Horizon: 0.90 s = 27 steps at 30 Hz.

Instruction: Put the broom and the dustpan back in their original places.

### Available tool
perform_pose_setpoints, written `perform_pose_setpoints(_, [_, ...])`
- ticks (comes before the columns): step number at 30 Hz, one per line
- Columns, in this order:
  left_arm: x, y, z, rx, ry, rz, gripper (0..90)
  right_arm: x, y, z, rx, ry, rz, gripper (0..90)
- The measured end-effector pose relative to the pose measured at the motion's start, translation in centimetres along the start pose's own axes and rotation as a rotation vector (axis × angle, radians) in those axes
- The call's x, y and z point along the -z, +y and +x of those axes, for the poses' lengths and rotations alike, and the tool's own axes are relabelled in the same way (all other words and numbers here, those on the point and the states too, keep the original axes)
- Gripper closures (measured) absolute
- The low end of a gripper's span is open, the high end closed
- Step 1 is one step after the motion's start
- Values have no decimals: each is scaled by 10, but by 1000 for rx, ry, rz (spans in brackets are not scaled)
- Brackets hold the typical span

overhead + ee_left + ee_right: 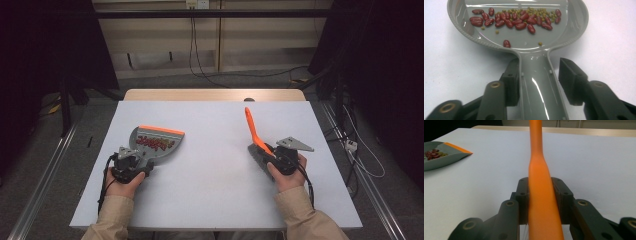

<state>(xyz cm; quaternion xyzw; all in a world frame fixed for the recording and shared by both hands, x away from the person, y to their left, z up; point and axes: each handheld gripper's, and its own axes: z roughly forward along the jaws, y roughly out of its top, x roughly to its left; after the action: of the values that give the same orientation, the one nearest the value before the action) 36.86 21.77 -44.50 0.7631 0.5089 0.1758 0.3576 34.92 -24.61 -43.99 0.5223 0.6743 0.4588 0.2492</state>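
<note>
Honestly, this grey dustpan (pixel 524 32) at my 10 o'clock is light, stiff, glossy plastic, so slippery. My left gripper (pixel 539 80) straddles its handle, jaws parted. My right gripper (pixel 541 200) pinches the orange brush handle (pixel 540 182) at 2 o'clock. Keep it level, beans (pixel 516 21) roll.

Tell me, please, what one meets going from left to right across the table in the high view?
Left tool → grey dustpan holding beans → bare table → orange brush handle → right tool.
</note>
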Motion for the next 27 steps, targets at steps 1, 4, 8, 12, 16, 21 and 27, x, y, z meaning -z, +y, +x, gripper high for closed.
perform_pose_setpoints(1, [0, 0, 0, -4, -3, 0, 513, 1, 0, -1, -3, -5, -1, 686])
perform_pose_setpoints(4, [2, 0, 1, -6, -12, -4, 484, 2, 1, -4, 4, -23, -9, 618])
perform_pose_setpoints(8, [3, 1, 0, 6, -16, -1, 343, 5, 2, -12, -4, -38, 5, 457])
perform_pose_setpoints(12, [7, 2, 2, -11, -12, -16, 209, 7, 1, -19, 5, -63, 38, 333])
perform_pose_setpoints(16, [14, 3, 3, -32, -16, -31, 137, 14, 4, -24, 22, -72, 4, 295])
perform_pose_setpoints(21, [24, 8, 6, -47, -38, -61, 115, 21, 8, -33, 53, -54, -23, 305])
perform_pose_setpoints(27, [32, 10, 20, -43, -47, -74, 221, 25, 6, -58, 17, -57, 4, 567])
